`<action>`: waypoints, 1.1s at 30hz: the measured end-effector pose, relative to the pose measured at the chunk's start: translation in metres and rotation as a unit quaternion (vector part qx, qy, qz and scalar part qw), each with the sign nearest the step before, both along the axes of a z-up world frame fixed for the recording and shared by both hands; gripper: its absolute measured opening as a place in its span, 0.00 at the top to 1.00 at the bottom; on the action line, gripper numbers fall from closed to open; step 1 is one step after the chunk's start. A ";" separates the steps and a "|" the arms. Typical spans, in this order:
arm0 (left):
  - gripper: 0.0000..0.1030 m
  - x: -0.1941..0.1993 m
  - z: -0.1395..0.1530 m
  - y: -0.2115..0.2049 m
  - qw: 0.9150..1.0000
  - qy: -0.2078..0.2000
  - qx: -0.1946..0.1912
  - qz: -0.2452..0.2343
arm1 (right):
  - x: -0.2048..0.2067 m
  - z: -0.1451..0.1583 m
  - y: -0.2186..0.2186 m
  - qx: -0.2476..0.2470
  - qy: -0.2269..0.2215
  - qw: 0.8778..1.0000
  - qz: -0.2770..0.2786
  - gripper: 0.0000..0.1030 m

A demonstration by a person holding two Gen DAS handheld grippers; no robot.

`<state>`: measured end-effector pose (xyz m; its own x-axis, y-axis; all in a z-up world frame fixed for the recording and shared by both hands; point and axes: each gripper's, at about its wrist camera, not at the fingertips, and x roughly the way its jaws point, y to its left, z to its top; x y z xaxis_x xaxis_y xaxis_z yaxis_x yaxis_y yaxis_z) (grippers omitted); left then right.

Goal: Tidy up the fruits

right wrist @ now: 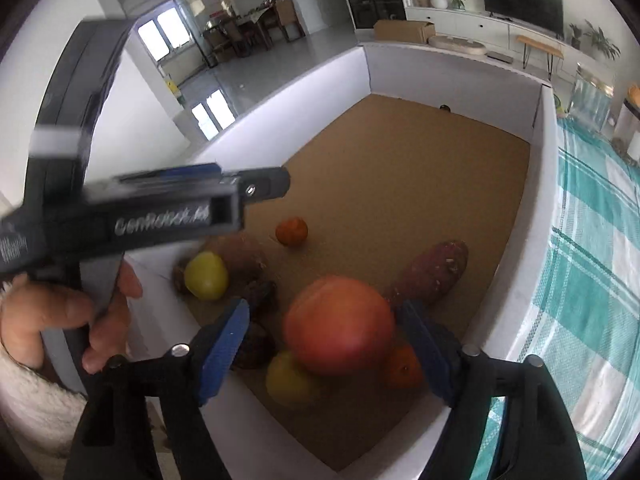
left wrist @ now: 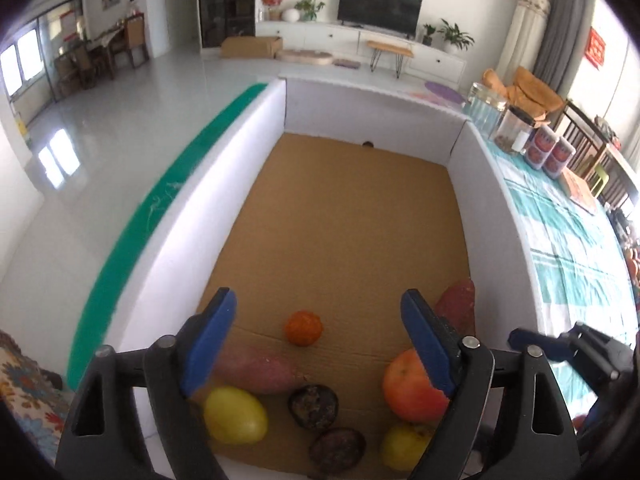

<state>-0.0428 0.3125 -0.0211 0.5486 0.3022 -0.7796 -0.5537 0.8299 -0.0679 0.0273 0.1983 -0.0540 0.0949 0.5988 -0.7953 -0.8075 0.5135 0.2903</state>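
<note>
A white-walled box (left wrist: pixel 224 184) with a cardboard floor holds the fruits. In the left wrist view lie a small orange (left wrist: pixel 303 328), a sweet potato (left wrist: pixel 256 368), a yellow fruit (left wrist: pixel 235 415), two dark passion fruits (left wrist: pixel 314 406), a red-orange apple (left wrist: pixel 412 386), a second yellow fruit (left wrist: pixel 404 446) and another sweet potato (left wrist: pixel 458 306). My left gripper (left wrist: pixel 320 344) is open and empty above them. My right gripper (right wrist: pixel 324 344) is open, its blue fingers (right wrist: pixel 224 344) on either side of the apple (right wrist: pixel 340 324), not closed on it. The left gripper's body (right wrist: pixel 160 208) crosses the right wrist view.
A table with a teal checked cloth (left wrist: pixel 568 240) lies right of the box, with glass jars (left wrist: pixel 512 128) and cans (left wrist: pixel 554 152) at its far end. A green strip (left wrist: pixel 160 216) runs along the box's left side. The far half of the box floor (left wrist: pixel 352 200) is bare.
</note>
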 end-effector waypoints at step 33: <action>0.03 -0.055 0.027 -0.069 0.992 0.044 0.106 0.049 | -0.065 0.046 -0.058 -0.078 -0.078 0.990 -0.087 0.00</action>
